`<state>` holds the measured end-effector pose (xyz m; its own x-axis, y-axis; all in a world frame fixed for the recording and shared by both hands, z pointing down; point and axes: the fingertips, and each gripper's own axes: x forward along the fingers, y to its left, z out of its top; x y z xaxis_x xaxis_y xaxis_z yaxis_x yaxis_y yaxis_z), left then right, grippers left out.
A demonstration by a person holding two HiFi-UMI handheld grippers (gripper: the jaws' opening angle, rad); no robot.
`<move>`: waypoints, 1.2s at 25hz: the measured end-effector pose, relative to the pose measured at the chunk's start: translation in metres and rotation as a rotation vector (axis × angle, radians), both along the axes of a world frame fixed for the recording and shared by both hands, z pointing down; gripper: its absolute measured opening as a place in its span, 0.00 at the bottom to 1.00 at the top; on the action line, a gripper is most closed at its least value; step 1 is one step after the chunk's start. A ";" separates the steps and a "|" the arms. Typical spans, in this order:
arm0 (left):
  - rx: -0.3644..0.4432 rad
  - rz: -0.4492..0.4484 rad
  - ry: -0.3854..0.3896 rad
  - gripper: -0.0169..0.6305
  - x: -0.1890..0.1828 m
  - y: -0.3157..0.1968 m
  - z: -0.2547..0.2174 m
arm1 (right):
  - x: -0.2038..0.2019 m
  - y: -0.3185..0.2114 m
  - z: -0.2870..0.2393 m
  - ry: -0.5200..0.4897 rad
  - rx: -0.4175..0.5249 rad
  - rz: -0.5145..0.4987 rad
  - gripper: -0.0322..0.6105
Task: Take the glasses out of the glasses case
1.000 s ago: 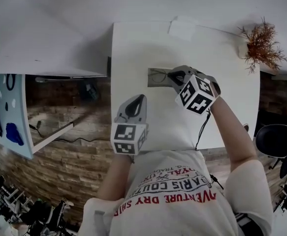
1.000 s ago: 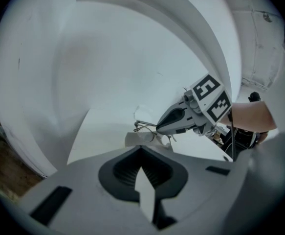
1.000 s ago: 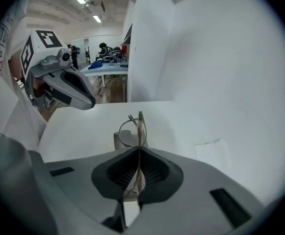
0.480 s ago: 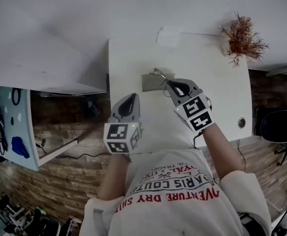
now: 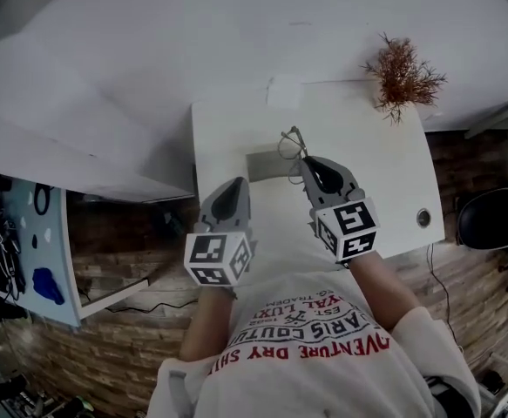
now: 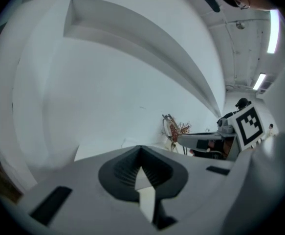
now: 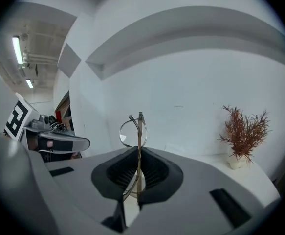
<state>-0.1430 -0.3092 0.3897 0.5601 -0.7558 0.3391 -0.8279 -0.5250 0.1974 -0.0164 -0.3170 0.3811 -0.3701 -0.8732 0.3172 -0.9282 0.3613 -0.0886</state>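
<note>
The right tool [image 5: 306, 160] is clamped on the glasses [image 5: 292, 143]: in the right gripper view its jaws pinch the thin metal frame [image 7: 138, 131] edge-on, with a round lens standing up above the pads and the wall behind it. From the head view the glasses sit at the tool's tip, over the right end of the grey case [image 5: 262, 164], which lies flat on the white bench [image 5: 384, 181]; they look clear of the case, though the small, steep view makes that hard to confirm. The left tool [image 5: 234, 188] hangs near the bench's front edge, short of the case, its jaws [image 6: 141, 168] closed to the tips with nothing between them. The glasses are likely very light, thin wire that bends easily, with lenses that scratch or smudge. A grip on the frame edge, off the glass, seems right, and only gentle pressure is wanted. The smooth wire could pivot or slip between the pads if swung fast. The case looks light enough to shift if nudged. A dried plant [image 5: 400, 75] stands at the far right corner, well away.
</note>
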 end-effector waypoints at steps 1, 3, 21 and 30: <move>0.016 0.003 0.004 0.03 0.003 0.001 -0.006 | 0.002 0.002 -0.005 -0.016 0.018 0.011 0.09; 0.051 0.002 0.010 0.03 0.007 0.004 -0.019 | 0.005 0.006 -0.014 -0.042 0.049 0.024 0.09; 0.133 -0.005 -0.027 0.03 0.016 0.015 -0.038 | 0.009 0.023 -0.031 -0.046 0.123 0.027 0.09; 0.129 0.008 -0.030 0.03 0.022 0.018 -0.036 | 0.011 0.026 -0.027 -0.002 0.127 0.033 0.09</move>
